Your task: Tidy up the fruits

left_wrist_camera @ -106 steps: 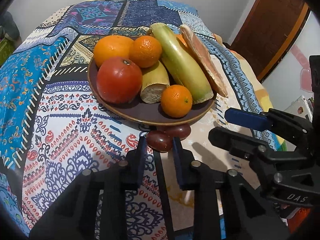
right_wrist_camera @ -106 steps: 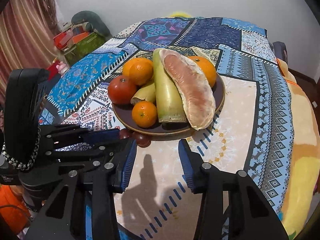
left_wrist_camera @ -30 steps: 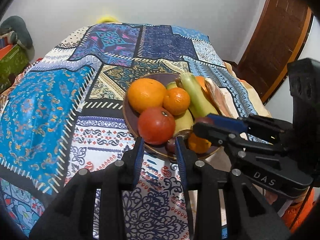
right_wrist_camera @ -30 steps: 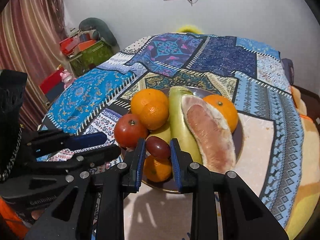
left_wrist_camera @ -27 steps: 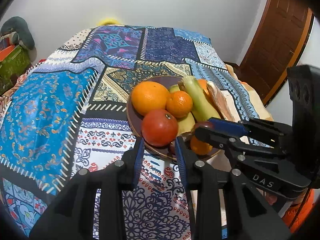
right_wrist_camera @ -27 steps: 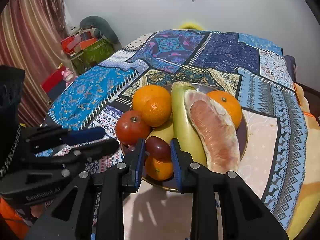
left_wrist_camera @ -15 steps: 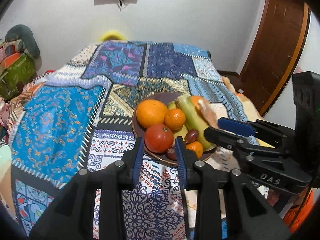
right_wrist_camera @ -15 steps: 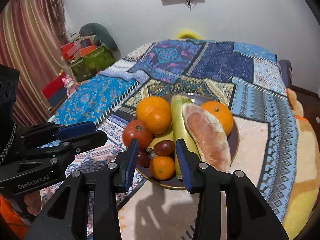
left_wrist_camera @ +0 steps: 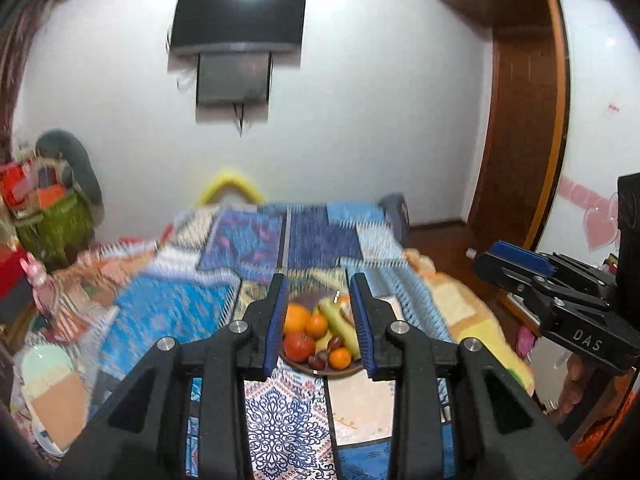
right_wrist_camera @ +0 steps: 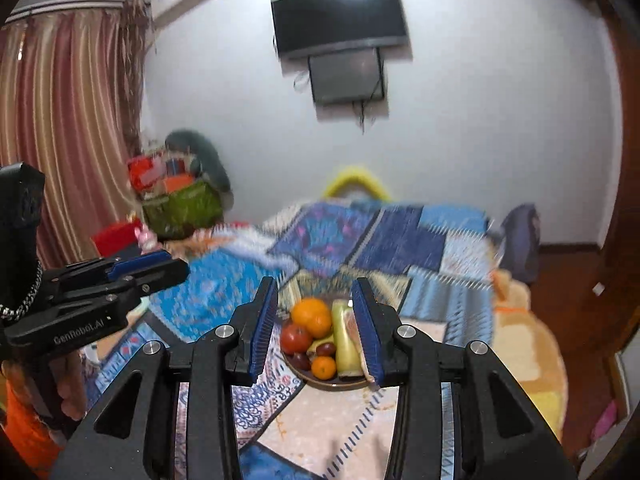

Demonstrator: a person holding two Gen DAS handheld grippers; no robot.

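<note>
A dark round plate (left_wrist_camera: 340, 372) (right_wrist_camera: 320, 382) sits far below on the patchwork cloth. It holds oranges (left_wrist_camera: 296, 317) (right_wrist_camera: 310, 312), a red tomato (left_wrist_camera: 299, 346) (right_wrist_camera: 295, 338), a small mandarin (right_wrist_camera: 323, 367), two dark plums (left_wrist_camera: 335, 343) (right_wrist_camera: 326, 348), a green-yellow stalk (right_wrist_camera: 345, 340) and a pink pomelo wedge. My left gripper (left_wrist_camera: 319, 320) is open and empty, high above the plate. My right gripper (right_wrist_camera: 316, 324) is open and empty too. Each gripper shows at the side of the other's view.
The patterned cloth (left_wrist_camera: 312, 240) covers a round table. A TV (right_wrist_camera: 340, 28) hangs on the white wall. Bags and a green basket (right_wrist_camera: 182, 210) stand at the left by a curtain. A wooden door frame (left_wrist_camera: 520, 120) is at the right.
Both grippers have pulled back and up, far from the plate, and opened wider. The plum the right gripper held a second ago now lies on the plate.
</note>
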